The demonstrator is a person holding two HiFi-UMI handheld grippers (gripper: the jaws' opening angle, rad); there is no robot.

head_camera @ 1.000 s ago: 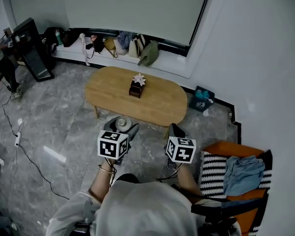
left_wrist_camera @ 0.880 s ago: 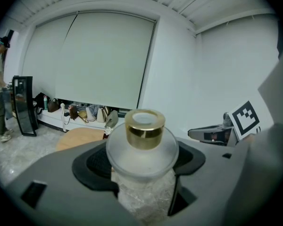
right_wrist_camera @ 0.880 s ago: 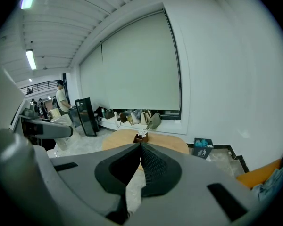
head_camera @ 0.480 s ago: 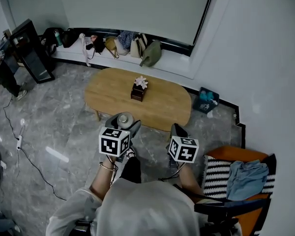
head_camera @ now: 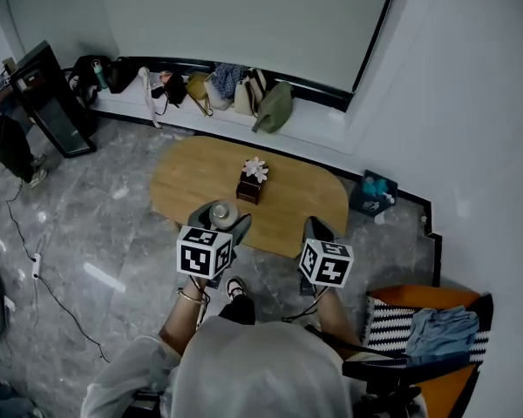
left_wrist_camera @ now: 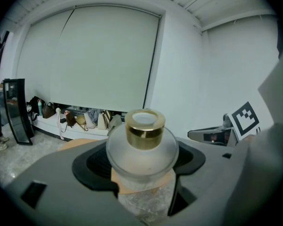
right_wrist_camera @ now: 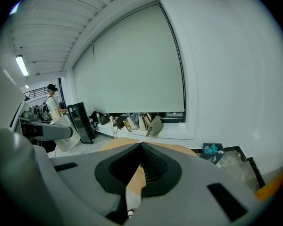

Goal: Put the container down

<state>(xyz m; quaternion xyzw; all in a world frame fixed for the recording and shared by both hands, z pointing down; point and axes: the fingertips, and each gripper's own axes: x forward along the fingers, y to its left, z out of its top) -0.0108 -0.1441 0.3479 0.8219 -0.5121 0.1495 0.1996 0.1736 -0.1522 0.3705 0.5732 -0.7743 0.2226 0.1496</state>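
The container (head_camera: 222,213) is a round frosted glass jar with a gold collar (left_wrist_camera: 145,128) at its top. It sits upright in your left gripper (head_camera: 220,222). That gripper's jaws are pinching it: the two black pads (left_wrist_camera: 92,161) press against the jar's wide belly from either side, and the collar rises above them. From your head view the jar shows over the near edge of the oval wooden table (head_camera: 192,177). Looking down between the jaws in the left gripper view, you see a strip of table wood and then grey marble floor (head_camera: 113,225) under the jar.

Your right gripper (head_camera: 312,230) is level with the left one and well apart from it, off to the right, also at the table's near edge. Its jaws are pressed together with nothing between them, and only a thin seam runs down the middle in the right gripper view. Each gripper's marker cube (head_camera: 203,252) faces up toward you.

Near the middle of the table stands a small dark box (head_camera: 248,188) with a pale flower (head_camera: 255,169) on top, well clear of the jar. Beyond the table a row of bags (head_camera: 235,90) lies on the low window ledge (head_camera: 318,129). A tall black panel (head_camera: 48,98) leans at the left, with a person (head_camera: 4,142) beside it at the frame's edge. At your right is a chair (head_camera: 418,299) with an orange seat, striped fabric and a blue cloth (head_camera: 436,329) on it.
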